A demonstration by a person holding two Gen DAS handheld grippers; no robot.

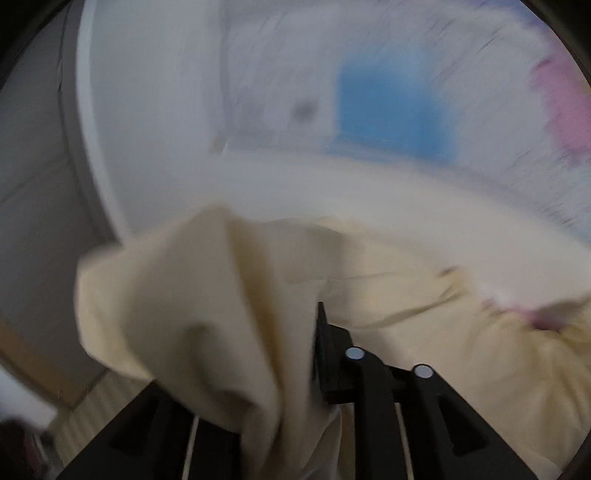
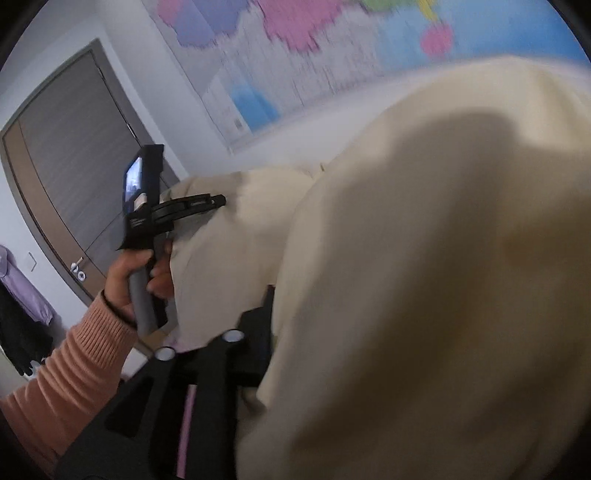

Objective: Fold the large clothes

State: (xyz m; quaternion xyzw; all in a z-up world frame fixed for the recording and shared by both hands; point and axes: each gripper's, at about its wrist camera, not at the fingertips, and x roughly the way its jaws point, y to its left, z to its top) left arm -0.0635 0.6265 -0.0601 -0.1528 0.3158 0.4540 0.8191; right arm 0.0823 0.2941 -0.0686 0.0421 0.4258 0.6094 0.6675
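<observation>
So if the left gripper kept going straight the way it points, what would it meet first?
Most likely the cream fabric garment draped over the left gripper itself, then more of it spread ahead; past that, the white surface. Blur makes depth uncertain.

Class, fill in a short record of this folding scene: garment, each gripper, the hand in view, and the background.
garment: cream cloth, bunched and draped over both grippers
left gripper: cloth between its fingers; only one finger visible
right gripper: cloth covers its fingers; grip unclear
left hand: holds the gripper handle; orange ribbed sleeve
background: grey door; colourful wall print, blurred
</observation>
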